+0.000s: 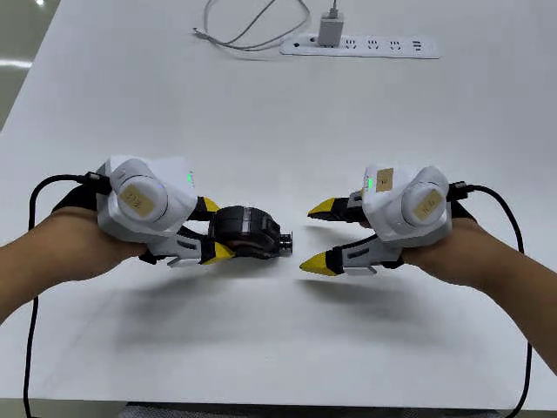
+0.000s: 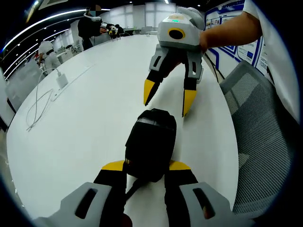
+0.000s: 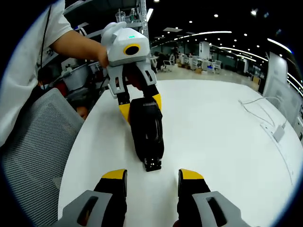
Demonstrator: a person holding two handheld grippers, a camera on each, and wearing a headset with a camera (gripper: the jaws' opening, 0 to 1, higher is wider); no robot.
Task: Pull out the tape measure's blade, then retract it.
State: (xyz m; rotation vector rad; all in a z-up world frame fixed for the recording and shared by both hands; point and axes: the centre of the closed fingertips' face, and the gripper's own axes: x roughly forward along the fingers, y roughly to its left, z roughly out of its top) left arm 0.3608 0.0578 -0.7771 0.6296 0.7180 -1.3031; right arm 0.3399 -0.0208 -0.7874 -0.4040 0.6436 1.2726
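Observation:
A black tape measure (image 1: pixel 247 232) lies on the white table, held between the yellow-tipped jaws of my left gripper (image 1: pixel 211 230), which is shut on its body. In the left gripper view the case (image 2: pixel 150 142) fills the space between the jaws, blade end pointing away. My right gripper (image 1: pixel 320 235) stands open a short way to the right, its tips facing the tape's blade hook (image 1: pixel 285 237). The right gripper view shows the tape measure (image 3: pixel 147 130) just ahead of the open jaws, with the left gripper (image 3: pixel 139 101) behind it. No blade is drawn out.
A white power strip (image 1: pixel 360 43) with a plugged charger (image 1: pixel 331 28) and a looping white cable (image 1: pixel 248 26) lies at the table's far edge. A mesh office chair (image 2: pixel 258 137) stands beside the table. Black cables trail from both grippers.

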